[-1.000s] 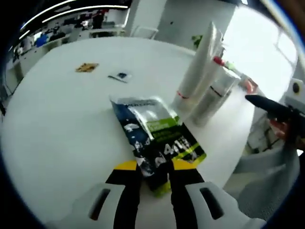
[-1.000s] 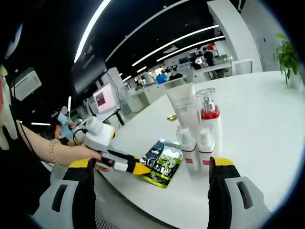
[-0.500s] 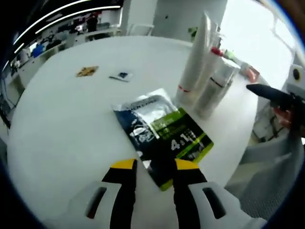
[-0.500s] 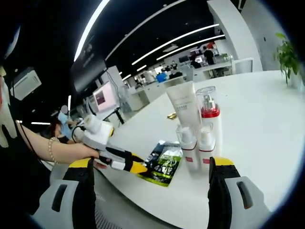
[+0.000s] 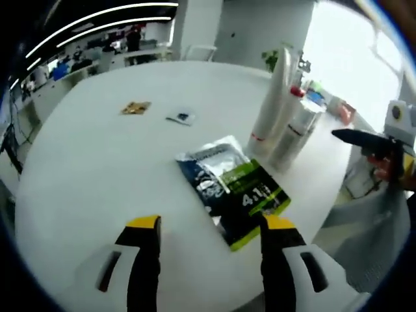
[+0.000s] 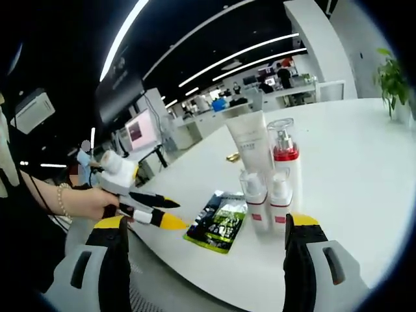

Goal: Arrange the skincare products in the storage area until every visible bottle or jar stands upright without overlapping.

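A dark and green sachet [image 5: 235, 188] lies flat on the white round table [image 5: 97, 162], near its edge. My left gripper [image 5: 211, 227] is open just short of it, holding nothing. Beyond the sachet a white tube [image 5: 274, 97] and a silver bottle [image 5: 296, 130] stand upright. In the right gripper view the tube [image 6: 249, 146], a red-collared pump bottle [image 6: 286, 159] and two small bottles [image 6: 255, 200] stand close together, with the sachet [image 6: 218, 221] to their left. My right gripper [image 6: 205, 224] is open, held back from the table. The left gripper [image 6: 173, 213] shows there, in a hand.
A brown packet [image 5: 136, 107] and a small flat sachet [image 5: 182, 117] lie farther in on the table. The right gripper [image 5: 354, 138] hangs off the table's right edge. A potted plant [image 6: 392, 78] stands at the far right, with office desks behind.
My left gripper has opened, let go of the sachet and drawn back from it. The sachet now lies flat on the table. The right gripper has stayed still.
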`<move>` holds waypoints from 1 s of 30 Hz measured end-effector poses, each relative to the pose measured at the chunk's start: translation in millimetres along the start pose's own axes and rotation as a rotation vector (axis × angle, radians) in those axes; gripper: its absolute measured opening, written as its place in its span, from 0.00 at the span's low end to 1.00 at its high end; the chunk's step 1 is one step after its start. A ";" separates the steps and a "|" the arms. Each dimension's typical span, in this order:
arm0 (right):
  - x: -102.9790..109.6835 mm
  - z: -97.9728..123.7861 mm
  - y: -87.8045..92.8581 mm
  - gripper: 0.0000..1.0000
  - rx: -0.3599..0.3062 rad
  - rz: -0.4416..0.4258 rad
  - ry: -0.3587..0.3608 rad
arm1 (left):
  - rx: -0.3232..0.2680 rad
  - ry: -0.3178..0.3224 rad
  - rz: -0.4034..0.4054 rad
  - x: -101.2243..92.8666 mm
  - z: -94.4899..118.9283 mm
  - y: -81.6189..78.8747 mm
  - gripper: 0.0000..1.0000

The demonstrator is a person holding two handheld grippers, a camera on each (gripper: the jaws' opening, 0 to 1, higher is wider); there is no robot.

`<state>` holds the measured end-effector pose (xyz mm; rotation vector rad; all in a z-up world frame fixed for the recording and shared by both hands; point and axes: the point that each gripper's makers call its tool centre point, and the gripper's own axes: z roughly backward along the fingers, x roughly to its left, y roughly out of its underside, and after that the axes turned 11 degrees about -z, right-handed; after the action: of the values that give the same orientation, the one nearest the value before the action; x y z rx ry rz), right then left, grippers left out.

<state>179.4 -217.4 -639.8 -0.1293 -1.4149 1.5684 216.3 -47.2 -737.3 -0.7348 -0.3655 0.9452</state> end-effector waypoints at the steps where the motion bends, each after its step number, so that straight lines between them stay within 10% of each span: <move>1: 0.1 -0.1 0.1 1.00 0.001 0.000 -0.001 | -0.002 -0.005 0.018 3.2 4.6 0.8 0.56; 30: -3.8 -2.1 2.2 1.00 0.021 0.000 0.025 | -0.094 -0.098 0.166 56.1 100.7 15.7 0.86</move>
<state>181.4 -218.3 -644.2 -0.1358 -1.3792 1.5760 179.2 46.4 -678.9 -0.8154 -0.4425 1.1294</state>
